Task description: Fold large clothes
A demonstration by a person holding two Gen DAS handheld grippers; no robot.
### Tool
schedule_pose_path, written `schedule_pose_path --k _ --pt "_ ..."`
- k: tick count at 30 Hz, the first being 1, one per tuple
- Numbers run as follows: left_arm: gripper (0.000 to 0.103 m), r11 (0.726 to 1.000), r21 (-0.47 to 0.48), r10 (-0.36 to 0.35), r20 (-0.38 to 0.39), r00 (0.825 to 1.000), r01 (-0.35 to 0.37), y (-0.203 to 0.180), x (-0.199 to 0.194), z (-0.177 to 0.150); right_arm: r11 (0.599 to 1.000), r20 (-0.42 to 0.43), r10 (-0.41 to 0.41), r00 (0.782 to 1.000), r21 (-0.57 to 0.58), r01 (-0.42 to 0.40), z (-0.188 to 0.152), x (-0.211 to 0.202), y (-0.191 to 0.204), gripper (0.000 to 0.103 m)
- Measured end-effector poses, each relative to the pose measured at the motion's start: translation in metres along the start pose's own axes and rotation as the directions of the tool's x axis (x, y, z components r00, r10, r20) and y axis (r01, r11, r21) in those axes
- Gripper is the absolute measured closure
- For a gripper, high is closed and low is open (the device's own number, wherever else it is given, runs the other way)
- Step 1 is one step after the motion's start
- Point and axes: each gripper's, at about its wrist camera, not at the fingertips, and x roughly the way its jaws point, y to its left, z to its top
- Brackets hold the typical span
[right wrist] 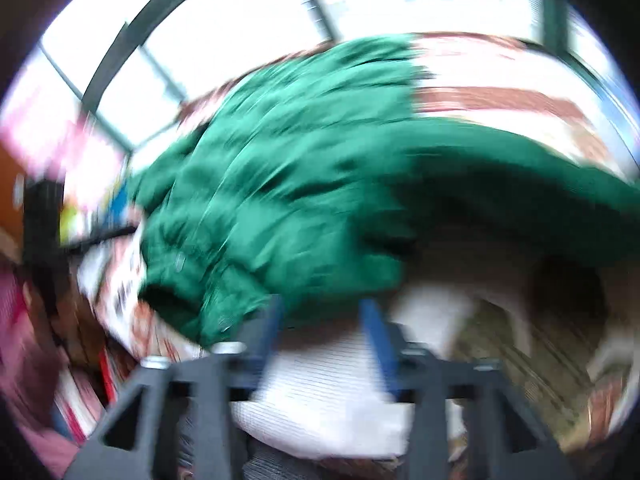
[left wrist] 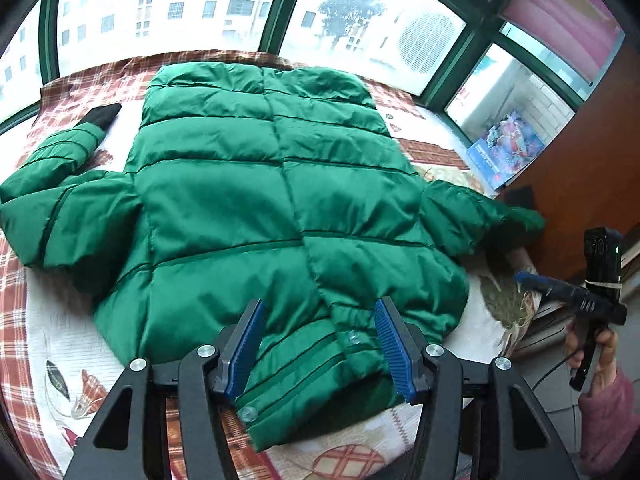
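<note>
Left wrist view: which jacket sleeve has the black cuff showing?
The sleeve at image left, stretched across the plaid bedspread, ends in a black cuff. The other sleeve drops off the bed edge, cuff hidden.

Green jacket (left wrist: 256, 200) on plaid bedspread (left wrist: 52, 320)

Green quilted puffer jacket (left wrist: 248, 200) lies spread flat, sleeves outstretched.

The green jacket (left wrist: 276, 200) is covering most of the bedspread (left wrist: 48, 320); bare strips are lying open beside it, while a wooden cabinet (left wrist: 592, 168) is blocking the right.
</note>
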Motion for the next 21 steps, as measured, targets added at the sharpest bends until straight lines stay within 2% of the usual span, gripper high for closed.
schedule_pose_path --k 4,6,9,12,14,17,21 --pt "0.043 1.000 0.000 -0.018 -0.047 0.999 0.018 -0.012 0.017 0.005 0.967 0.122 -0.093 0.988 0.246 0.061 0.001 -0.046 -0.069 0.036" --pt "0.043 1.000 0.009 -0.023 -0.074 0.997 0.024 -0.020 0.030 0.005 0.913 0.175 -0.120 0.977 0.407 0.039 0.001 -0.069 -0.114 0.036" --pt "0.043 1.000 0.025 -0.015 -0.089 0.996 0.017 -0.029 0.039 0.006 0.830 0.226 -0.150 0.962 0.557 -0.002 0.004 -0.086 -0.159 0.036" --pt "0.043 0.999 0.020 -0.027 -0.084 0.996 0.029 -0.034 0.043 0.008 0.768 0.246 -0.189 0.951 0.640 -0.013 0.008 -0.091 -0.185 0.036" --pt "0.043 1.000 0.016 -0.024 -0.087 0.996 0.026 -0.035 0.046 0.009 0.740 0.260 -0.210 0.943 0.672 -0.021 0.013 -0.091 -0.197 0.036" --pt "0.043 1.000 0.004 -0.017 -0.093 0.996 0.017 -0.032 0.049 0.008 0.722 0.230 -0.221 0.948 0.692 0.001 0.023 -0.079 -0.206 0.036" --pt "0.043 1.000 -0.011 -0.013 -0.108 0.994 0.012 -0.026 0.054 0.006 0.676 0.233 -0.199 0.952 0.736 -0.039 0.028 -0.058 -0.218 0.036"
